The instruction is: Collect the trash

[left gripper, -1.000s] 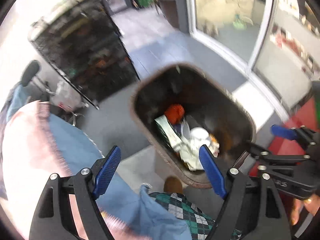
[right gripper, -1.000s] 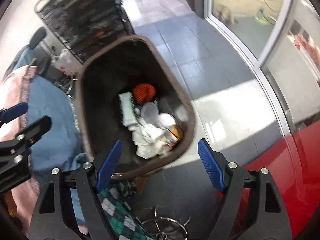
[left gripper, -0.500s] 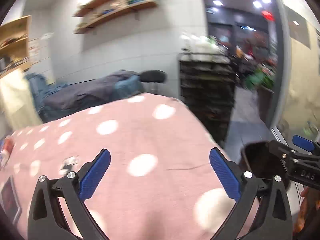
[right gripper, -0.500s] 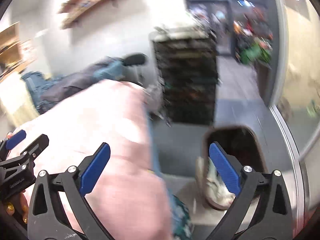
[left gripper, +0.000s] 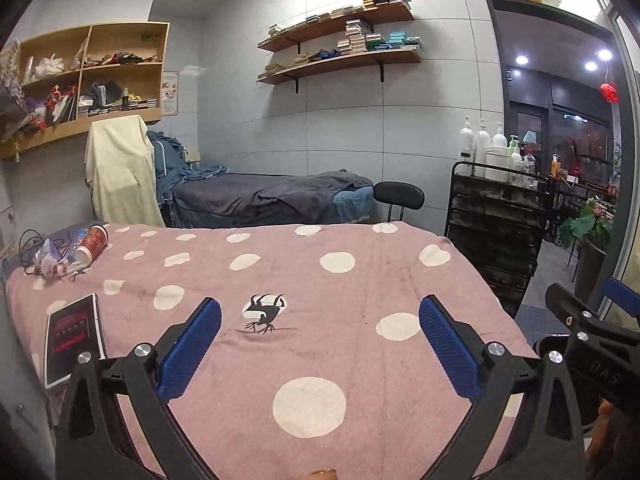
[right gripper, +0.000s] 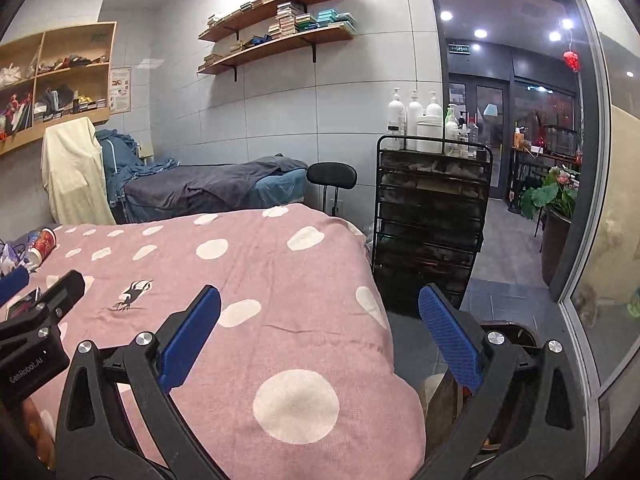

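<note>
Pink polka-dot blanket (left gripper: 320,280) covers the bed in front of me. My left hand-held gripper (left gripper: 320,344) hangs over it with jaws spread wide, nothing between the blue pads. My right hand-held gripper (right gripper: 320,340) stands equally wide and empty, over the bed's right edge. Remaining trash sits at the far left corner of the bed: a red paper cup (left gripper: 91,243) lying on its side, touching a crumpled plastic bottle and wrappers (left gripper: 56,258). A dark tablet (left gripper: 74,336) lies near the left edge. I see the brown trash bin (right gripper: 508,330) on the floor, partly hidden behind my right gripper
</note>
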`<state>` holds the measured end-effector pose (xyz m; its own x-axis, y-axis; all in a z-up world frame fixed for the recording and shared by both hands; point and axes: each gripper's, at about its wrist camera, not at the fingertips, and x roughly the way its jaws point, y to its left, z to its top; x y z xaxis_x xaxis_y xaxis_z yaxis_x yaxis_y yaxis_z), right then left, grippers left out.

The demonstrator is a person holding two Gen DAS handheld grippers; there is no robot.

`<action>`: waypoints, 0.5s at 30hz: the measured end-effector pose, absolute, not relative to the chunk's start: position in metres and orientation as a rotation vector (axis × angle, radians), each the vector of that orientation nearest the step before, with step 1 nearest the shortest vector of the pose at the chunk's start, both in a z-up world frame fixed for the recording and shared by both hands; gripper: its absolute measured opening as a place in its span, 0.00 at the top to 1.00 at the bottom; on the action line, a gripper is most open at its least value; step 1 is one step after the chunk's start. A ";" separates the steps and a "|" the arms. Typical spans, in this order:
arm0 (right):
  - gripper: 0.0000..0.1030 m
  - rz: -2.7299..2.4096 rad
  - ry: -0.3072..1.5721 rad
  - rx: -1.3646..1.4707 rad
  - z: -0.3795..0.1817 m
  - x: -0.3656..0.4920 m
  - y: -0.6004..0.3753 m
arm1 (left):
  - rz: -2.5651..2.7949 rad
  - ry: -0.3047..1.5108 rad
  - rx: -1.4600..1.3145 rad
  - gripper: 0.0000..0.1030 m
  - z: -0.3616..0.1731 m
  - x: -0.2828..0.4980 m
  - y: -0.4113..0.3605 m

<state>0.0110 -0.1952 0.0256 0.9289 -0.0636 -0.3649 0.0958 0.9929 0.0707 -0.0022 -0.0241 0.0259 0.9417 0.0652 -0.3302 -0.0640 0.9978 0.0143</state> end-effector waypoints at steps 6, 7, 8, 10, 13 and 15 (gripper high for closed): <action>0.05 -0.095 0.356 0.082 0.030 0.011 -0.193 | 0.061 0.313 -0.034 0.05 0.026 -0.010 -0.016; 0.05 -0.098 0.354 0.079 0.029 0.011 -0.194 | 0.060 0.307 -0.034 0.05 0.027 -0.010 -0.016; 0.05 -0.098 0.354 0.077 0.030 0.011 -0.193 | 0.062 0.303 -0.030 0.05 0.026 -0.011 -0.016; 0.05 -0.098 0.354 0.074 0.030 0.011 -0.193 | 0.065 0.308 -0.016 0.05 0.026 -0.010 -0.018; 0.05 -0.100 0.351 0.071 0.030 0.009 -0.192 | 0.056 0.315 -0.015 0.05 0.023 -0.010 -0.019; 0.05 -0.101 0.352 0.071 0.030 0.009 -0.192 | 0.051 0.321 -0.019 0.05 0.022 -0.009 -0.019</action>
<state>0.0094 -0.1924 0.0295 0.9338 -0.0860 -0.3472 0.1108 0.9925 0.0522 -0.0088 -0.0188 0.0216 0.9477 0.0467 -0.3157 -0.0527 0.9986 -0.0104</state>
